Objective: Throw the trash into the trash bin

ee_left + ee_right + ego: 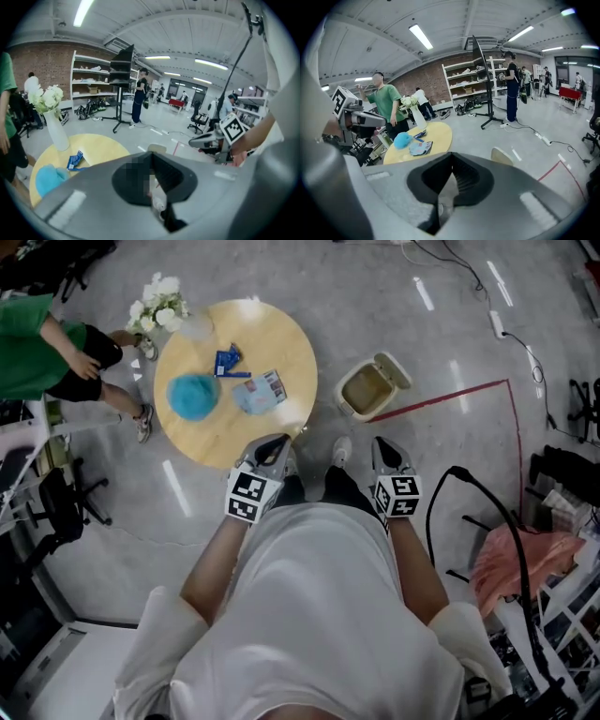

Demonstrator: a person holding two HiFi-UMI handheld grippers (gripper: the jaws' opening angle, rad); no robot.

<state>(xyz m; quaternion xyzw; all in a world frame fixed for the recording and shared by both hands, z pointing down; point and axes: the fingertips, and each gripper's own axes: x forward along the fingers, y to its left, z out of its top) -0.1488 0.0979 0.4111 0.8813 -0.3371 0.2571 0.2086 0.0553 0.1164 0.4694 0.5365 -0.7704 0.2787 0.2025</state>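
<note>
Round wooden bench (202, 442) ahead of you carries the blue wrapper (228, 361) and the packet (260, 392); neither is in the open trash bin (349, 399) beside it. Your left gripper (279, 441) and right gripper (383, 443) have jaws shut, empty.

Round table (281, 341): vase (193, 327), blue wrapper (228, 362), teal wad (193, 396), packet (260, 392)
</note>
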